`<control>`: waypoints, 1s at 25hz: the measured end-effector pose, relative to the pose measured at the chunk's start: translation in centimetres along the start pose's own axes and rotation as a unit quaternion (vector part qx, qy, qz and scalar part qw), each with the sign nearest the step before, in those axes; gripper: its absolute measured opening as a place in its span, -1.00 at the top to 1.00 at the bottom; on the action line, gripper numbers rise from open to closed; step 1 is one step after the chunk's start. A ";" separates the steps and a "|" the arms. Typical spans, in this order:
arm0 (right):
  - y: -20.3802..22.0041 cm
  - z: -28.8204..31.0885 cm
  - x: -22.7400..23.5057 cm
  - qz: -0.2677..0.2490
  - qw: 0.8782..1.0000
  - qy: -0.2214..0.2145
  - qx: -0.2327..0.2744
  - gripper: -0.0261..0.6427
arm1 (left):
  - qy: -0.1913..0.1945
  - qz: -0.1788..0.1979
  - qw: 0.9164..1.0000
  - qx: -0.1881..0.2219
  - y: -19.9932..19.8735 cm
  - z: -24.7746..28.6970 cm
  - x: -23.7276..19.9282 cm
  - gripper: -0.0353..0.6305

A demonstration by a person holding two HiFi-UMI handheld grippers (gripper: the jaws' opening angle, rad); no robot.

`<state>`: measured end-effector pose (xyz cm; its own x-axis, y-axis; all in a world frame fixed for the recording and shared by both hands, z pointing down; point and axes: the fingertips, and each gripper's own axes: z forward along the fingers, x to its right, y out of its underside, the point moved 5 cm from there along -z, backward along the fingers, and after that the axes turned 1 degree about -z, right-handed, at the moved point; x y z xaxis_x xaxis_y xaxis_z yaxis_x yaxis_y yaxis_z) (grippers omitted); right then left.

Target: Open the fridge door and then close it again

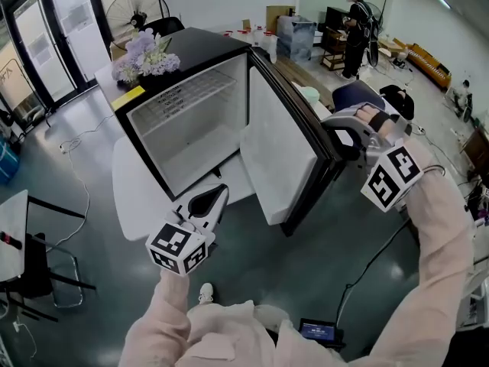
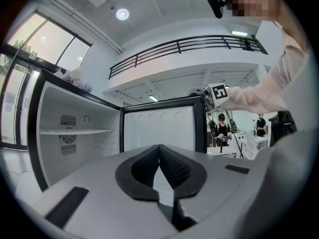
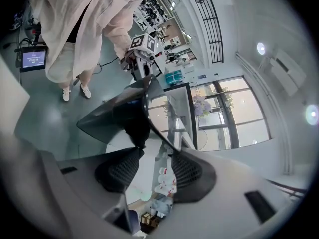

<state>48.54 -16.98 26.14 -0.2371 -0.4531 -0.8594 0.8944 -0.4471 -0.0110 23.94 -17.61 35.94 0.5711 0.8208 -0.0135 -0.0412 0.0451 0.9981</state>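
Fridge [image 1: 195,48] holds a white shelf [image 1: 187,94]. Right gripper [image 1: 338,141], at 3 o'clock, seemingly clamps the door [image 1: 279,151]. Left gripper [image 1: 212,199], at 7 o'clock, is clenched.

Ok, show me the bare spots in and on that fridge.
Bare: the shelf and the floor under it inside the fridge; the black top beside the flowers. Crowded: the door edge, gripped by the right tool.

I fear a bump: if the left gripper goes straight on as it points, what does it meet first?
Probably the white inner face of the open fridge door; depth is unclear.
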 end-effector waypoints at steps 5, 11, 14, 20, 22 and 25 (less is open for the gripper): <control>-0.3 0.1 0.1 -0.002 1.000 -0.002 -0.007 0.35 | -0.003 0.001 1.000 -0.002 0.0 -0.7 -0.1 0.86; -1.2 0.2 0.1 -0.003 1.000 0.003 -0.019 0.35 | -0.009 -0.003 1.000 -0.003 0.2 -1.8 0.1 0.86; -1.7 0.5 0.2 -0.006 1.000 0.000 -0.024 0.35 | -0.010 -0.003 1.000 -0.003 0.3 -2.5 0.0 0.86; -3.2 1.1 0.6 -0.010 0.999 0.000 -0.034 0.35 | -0.016 -0.007 1.000 0.000 0.5 -4.0 -0.2 0.86; -3.6 1.3 0.6 -0.009 0.999 0.003 -0.037 0.35 | -0.016 -0.008 1.000 0.002 0.5 -4.5 -0.2 0.86; -4.2 1.7 0.7 -0.006 0.999 0.002 -0.044 0.35 | -0.015 -0.009 1.000 0.005 0.5 -5.2 -0.7 0.86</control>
<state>43.98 -16.73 26.43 -0.2472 -0.4449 -0.8608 0.9214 -0.3830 -0.0666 19.26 -15.15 36.15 0.5966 0.8020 -0.0306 -0.0214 0.0540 0.9983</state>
